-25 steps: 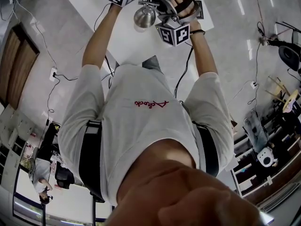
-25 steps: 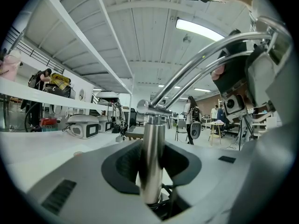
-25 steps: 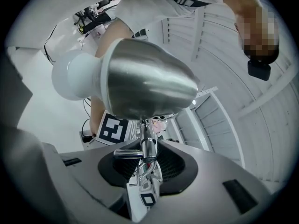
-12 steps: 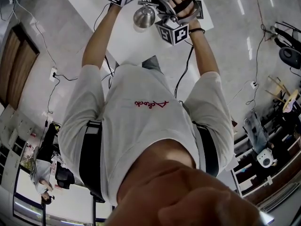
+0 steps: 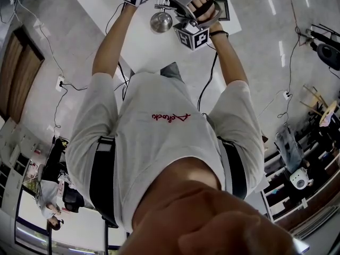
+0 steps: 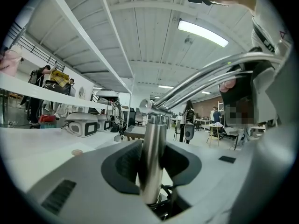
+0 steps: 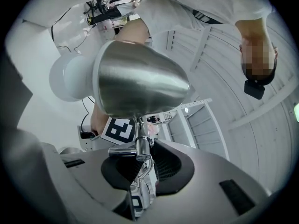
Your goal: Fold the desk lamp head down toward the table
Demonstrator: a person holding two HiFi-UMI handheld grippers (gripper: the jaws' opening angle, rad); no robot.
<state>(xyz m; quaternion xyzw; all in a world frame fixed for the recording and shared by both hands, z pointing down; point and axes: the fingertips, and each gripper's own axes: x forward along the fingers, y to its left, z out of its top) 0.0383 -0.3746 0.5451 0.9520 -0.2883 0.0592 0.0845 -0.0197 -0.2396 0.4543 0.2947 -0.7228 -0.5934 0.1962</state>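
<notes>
Inspector: Steel lamp head [image 5: 160, 22], head view: up above the white surface [image 5: 141, 49]
Clerk: Left gripper view?
Inspector: Left gripper [image 6: 150, 166] clamped on the lamp post [image 6: 152, 134]
Clerk: Right gripper view?
Inspector: Right gripper [image 7: 144, 166], jaws just been closing, narrow on the stem [image 7: 141, 149] beneath the lamp head

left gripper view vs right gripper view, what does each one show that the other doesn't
Only left: the lamp post clamped in the tongs of the left gripper, plus the arm rods. Only right: the lamp head, with its neck joint in the tongs of the right gripper, which have just been closing. Both: tongs clamped on chrome parts.
</notes>
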